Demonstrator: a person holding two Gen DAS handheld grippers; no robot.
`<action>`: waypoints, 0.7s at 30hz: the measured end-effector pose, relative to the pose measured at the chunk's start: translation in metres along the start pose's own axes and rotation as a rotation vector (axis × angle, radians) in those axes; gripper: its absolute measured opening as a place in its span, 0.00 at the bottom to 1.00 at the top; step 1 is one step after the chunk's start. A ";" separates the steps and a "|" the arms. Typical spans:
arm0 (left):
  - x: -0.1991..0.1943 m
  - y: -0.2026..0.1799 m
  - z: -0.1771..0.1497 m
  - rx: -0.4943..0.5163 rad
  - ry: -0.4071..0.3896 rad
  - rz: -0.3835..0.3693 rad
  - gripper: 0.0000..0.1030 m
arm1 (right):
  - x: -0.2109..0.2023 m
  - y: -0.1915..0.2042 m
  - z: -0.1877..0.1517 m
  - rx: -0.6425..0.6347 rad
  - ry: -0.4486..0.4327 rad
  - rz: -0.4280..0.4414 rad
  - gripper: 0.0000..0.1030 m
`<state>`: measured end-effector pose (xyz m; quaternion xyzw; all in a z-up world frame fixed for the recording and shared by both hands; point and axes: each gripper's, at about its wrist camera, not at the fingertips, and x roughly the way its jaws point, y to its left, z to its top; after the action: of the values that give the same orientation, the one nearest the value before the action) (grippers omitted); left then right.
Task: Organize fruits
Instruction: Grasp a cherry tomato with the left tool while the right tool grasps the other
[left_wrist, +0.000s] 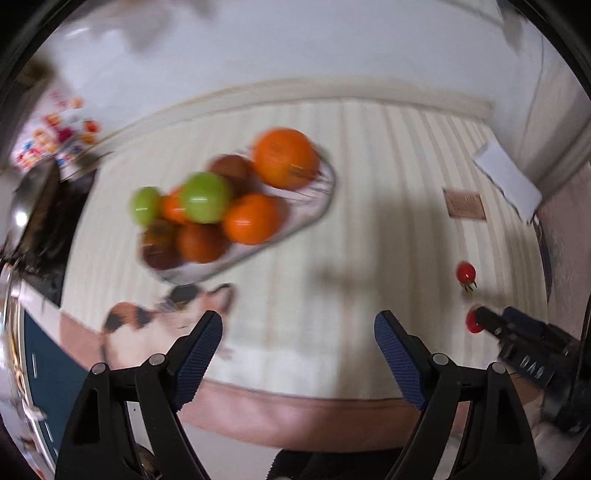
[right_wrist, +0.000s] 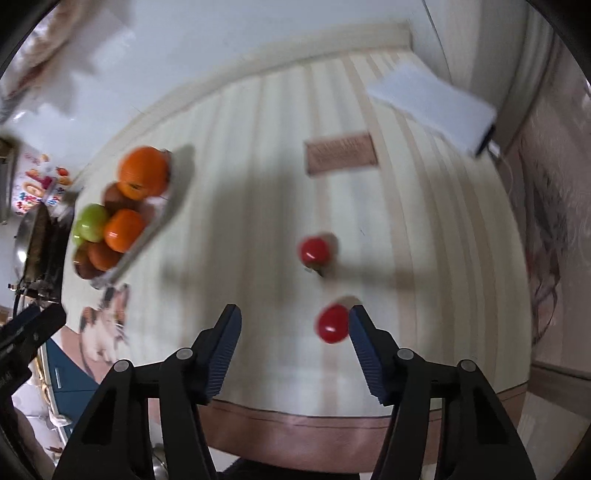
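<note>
A glass bowl (left_wrist: 321, 199) on the striped cloth holds oranges (left_wrist: 284, 157), green apples (left_wrist: 205, 197) and dark red fruits; it also shows in the right wrist view (right_wrist: 173, 195). Two cherry tomatoes lie on the cloth: a far one (right_wrist: 314, 250) (left_wrist: 465, 272) and a near one (right_wrist: 332, 324) (left_wrist: 472, 322). My right gripper (right_wrist: 295, 325) is open, low over the cloth, with the near tomato just inside its right finger (right_wrist: 364, 332). My left gripper (left_wrist: 298, 328) is open and empty, in front of the bowl.
A brown label (right_wrist: 341, 152) and a white box (right_wrist: 436, 107) lie at the far right of the cloth. A cat picture (left_wrist: 147, 325) is at the cloth's near left. A metal pan (left_wrist: 26, 206) and dark items stand left of the bowl.
</note>
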<state>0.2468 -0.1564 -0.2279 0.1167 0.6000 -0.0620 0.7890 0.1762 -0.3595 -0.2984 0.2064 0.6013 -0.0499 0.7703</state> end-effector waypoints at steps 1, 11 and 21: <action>0.010 -0.009 0.004 0.018 0.021 -0.007 0.82 | 0.005 -0.004 0.000 0.007 0.008 -0.001 0.56; 0.051 -0.087 0.016 0.083 0.159 -0.225 0.80 | -0.010 -0.069 0.016 0.193 -0.054 0.035 0.53; 0.080 -0.174 0.001 0.228 0.237 -0.318 0.58 | -0.026 -0.121 0.023 0.238 -0.075 -0.074 0.49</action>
<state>0.2282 -0.3211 -0.3239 0.1155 0.6886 -0.2388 0.6749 0.1506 -0.4822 -0.3008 0.2720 0.5690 -0.1573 0.7599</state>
